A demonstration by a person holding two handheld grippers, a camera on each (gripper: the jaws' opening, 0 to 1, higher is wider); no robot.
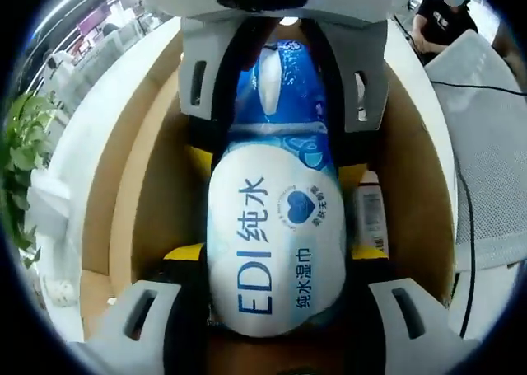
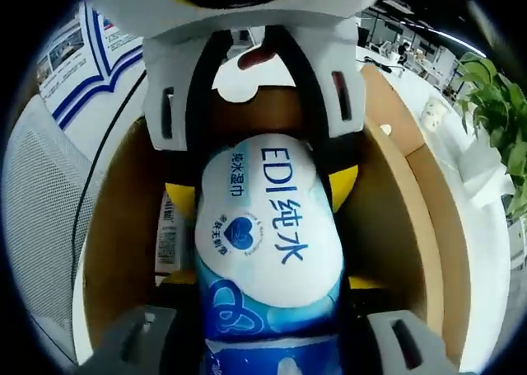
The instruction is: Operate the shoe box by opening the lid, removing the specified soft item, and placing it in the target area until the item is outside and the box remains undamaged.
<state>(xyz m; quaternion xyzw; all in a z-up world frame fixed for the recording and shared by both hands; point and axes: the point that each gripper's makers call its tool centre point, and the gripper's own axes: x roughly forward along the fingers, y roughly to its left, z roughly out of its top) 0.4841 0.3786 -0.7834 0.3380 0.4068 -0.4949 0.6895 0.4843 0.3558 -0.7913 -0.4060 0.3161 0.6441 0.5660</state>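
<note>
The left gripper is closed on one end of a pack of wet wipes, its jaws pressed against the pack's two sides in the left gripper view. The right gripper is clamped on the opposite end of the same pack, as seen in the right gripper view, where the left gripper is met coming from the far side. The pack is thus held between the two grippers, lengthwise, above or within the open cavity of the shoe box.

The lid is judged to be already open, since the brown cardboard interior is exposed on both sides of the pack and no lid is seen over it. The grasp on the soft item is made; whether it is lifted clear of the box floor cannot be told. What is left, by this judgement, is raising it above the walls, carrying it over the edge of the box and setting it on the white counter. No tear or crush is seen in the box walls.

The pack is a plump, soft pouch, white on the label half with blue lettering "EDI" and a blue heart mark, and blue-patterned on the other half. Its film is glossy and bulges between the jaws. A smaller labelled item is seen lying in the box beside it.
</note>
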